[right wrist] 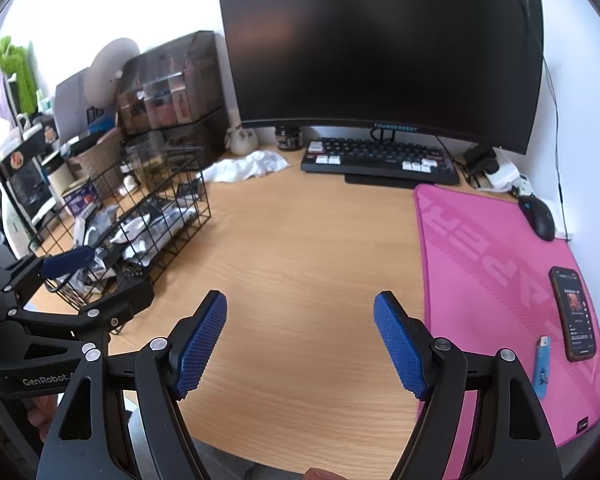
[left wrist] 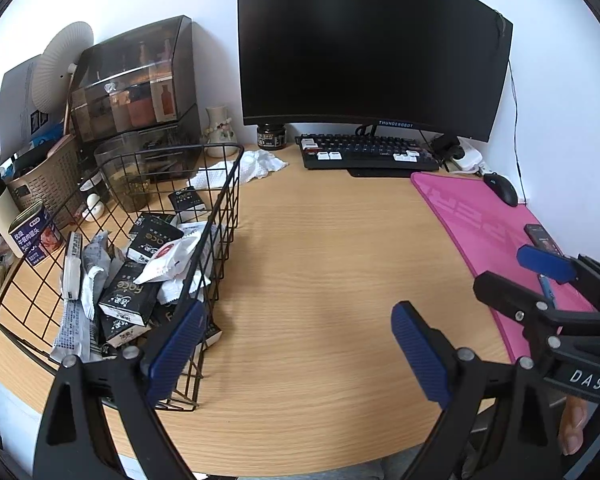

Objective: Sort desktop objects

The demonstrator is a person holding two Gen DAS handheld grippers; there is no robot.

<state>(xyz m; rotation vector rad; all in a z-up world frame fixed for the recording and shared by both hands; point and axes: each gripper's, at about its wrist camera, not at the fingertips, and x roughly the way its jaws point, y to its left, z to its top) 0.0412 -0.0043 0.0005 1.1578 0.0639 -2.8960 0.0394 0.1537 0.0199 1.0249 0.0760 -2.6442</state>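
A: Wire basket (left wrist: 148,248) with the black cartons (left wrist: 130,300) and wrappers sits left on the wooden desk (left wrist: 320,280); our left gripper (left wrist: 300,354) hangs just beside its near corner, jaws apart, empty.

B: Our right gripper (right wrist: 300,344) too, spread over bare desk. Phone (right wrist: 574,312) and blue lighter (right wrist: 541,368) lie right of it on the pink mat (right wrist: 480,248).

wooden desk (right wrist: 300,240), basket (left wrist: 204,216), pink mat (right wrist: 480,248)

We count one monitor (right wrist: 380,44), one keyboard (right wrist: 380,160), one mouse (right wrist: 540,216), one pink mat (right wrist: 492,264), one phone (right wrist: 574,312), one blue lighter (right wrist: 541,368), one wire basket (left wrist: 220,216) and one white cloth (right wrist: 248,166).
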